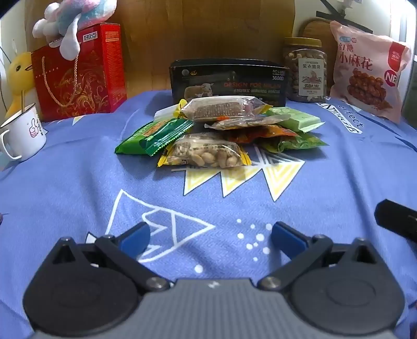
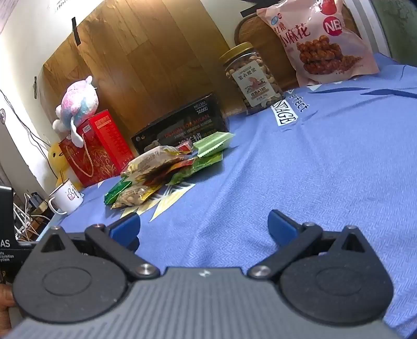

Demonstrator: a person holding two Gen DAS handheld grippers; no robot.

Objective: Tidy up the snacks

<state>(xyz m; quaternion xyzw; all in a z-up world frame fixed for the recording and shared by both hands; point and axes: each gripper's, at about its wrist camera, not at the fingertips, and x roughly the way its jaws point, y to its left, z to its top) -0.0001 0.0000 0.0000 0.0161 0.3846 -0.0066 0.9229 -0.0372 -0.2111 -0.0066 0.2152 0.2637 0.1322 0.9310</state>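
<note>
In the left wrist view, the left gripper [image 1: 210,238] is seen low over the blue cloth [image 1: 78,187] that covers the desk, its blue-padded fingers [image 1: 135,238] spread wide with nothing between them. The pile of snacks [image 1: 219,130] is found in the middle of the cloth, well apart from the gripper and farther away. At the near edge of the pile a clear peanut packet [image 1: 204,153] with yellow ends is laid; green packets [image 1: 153,135] are spread to its left, and a clear-wrapped brown bar [image 1: 221,109] is stacked on top. Just behind the pile a black box [image 1: 229,78] is stood. On the far left a red gift bag [image 1: 78,73] is seen with a plush toy [image 1: 75,20] on it, and a white mug [image 1: 22,133] is placed nearer on the left. On the far right a nut jar [image 1: 305,70] and a pink snack bag [image 1: 370,70] are stood side by side.

In the right wrist view, the right gripper [image 2: 203,230] is likewise held spread and holds nothing, over bare blue cloth [image 2: 312,169]. The pile of snacks [image 2: 166,167] is shown far and to the left of it, in front of the black box [image 2: 182,125]. The nut jar [image 2: 251,78] and pink snack bag [image 2: 320,39] are seen at the far edge, and the white mug [image 2: 66,198] at the left edge.
</note>
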